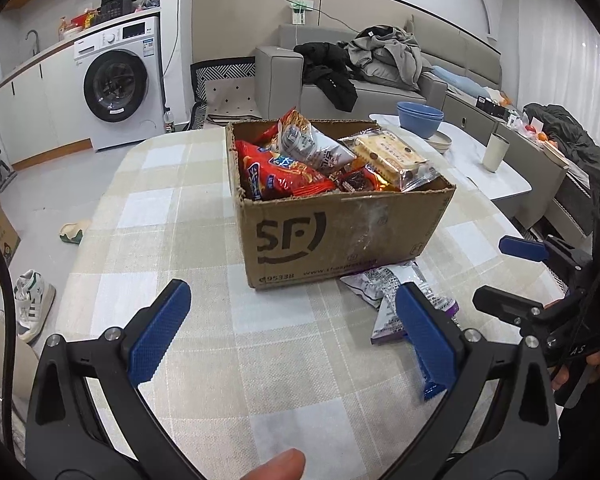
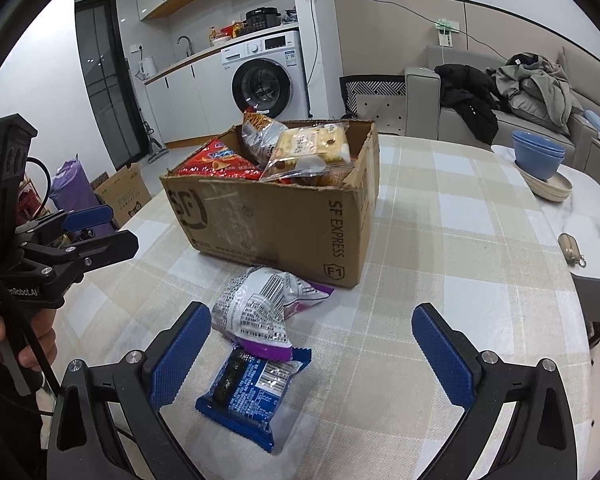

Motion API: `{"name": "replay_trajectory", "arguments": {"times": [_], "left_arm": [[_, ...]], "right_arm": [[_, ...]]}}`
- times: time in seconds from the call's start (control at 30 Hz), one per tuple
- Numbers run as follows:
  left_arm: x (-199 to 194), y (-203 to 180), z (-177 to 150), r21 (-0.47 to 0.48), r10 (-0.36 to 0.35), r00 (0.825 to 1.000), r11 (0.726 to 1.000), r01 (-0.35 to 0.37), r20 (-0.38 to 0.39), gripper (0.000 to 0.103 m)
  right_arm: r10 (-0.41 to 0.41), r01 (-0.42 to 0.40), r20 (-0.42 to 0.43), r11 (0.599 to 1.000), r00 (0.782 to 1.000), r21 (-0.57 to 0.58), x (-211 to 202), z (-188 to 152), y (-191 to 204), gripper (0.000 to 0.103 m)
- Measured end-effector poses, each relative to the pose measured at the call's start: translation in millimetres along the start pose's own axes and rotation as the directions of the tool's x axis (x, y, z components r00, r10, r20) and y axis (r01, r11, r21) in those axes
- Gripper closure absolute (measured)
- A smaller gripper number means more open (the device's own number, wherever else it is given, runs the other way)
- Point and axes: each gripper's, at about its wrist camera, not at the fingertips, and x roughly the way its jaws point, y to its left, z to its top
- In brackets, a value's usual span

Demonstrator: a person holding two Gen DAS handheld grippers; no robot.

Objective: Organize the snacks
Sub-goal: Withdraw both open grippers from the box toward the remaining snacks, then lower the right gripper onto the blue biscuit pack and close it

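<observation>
Cardboard box (image 2: pixel 276 220): nearly full; blue packet (image 2: pixel 252 392) and purple packet (image 2: pixel 260 308) loose before it; right gripper (image 2: pixel 312 356) and left gripper (image 1: pixel 292 336) both released, empty; we pinch the blue packet across its middle, lifting clear of its neighbour.

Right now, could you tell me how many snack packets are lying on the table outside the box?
2: a purple-and-silver packet beside the cardboard box, and a blue packet just nearer, touching it.
</observation>
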Motion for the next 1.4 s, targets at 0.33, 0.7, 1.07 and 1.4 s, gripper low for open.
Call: {"name": "replay_trajectory", "arguments": {"times": [0.33,0.7,1.07,1.4], "left_arm": [[-1.0,6.9,-3.3,-0.012,0.026,1.000,1.000,-0.025,0.018,0.001],[12.0,1.0,-13.2,0.005,0.030,1.000,1.000,-0.030,-0.002,0.001],[24.0,0.4,-19.0,0.006,0.028,0.999,1.000,-0.028,-0.023,0.001],[35.2,2.8,-25.1,0.006,0.030,0.998,1.000,-0.030,-0.050,0.001]], "right_arm": [[0.005,-0.007,-0.052,0.999,0.999,-0.036,9.3,-8.0,12.4,0.001],[0.014,-0.025,-0.133,0.996,0.991,-0.082,28.8,-17.9,24.8,0.001],[0.001,-0.023,-0.198,0.994,0.980,-0.109,43.2,-26.9,30.8,0.001],[-0.025,0.000,-0.220,0.994,0.975,-0.111,51.6,-31.6,23.4,0.001]]}}
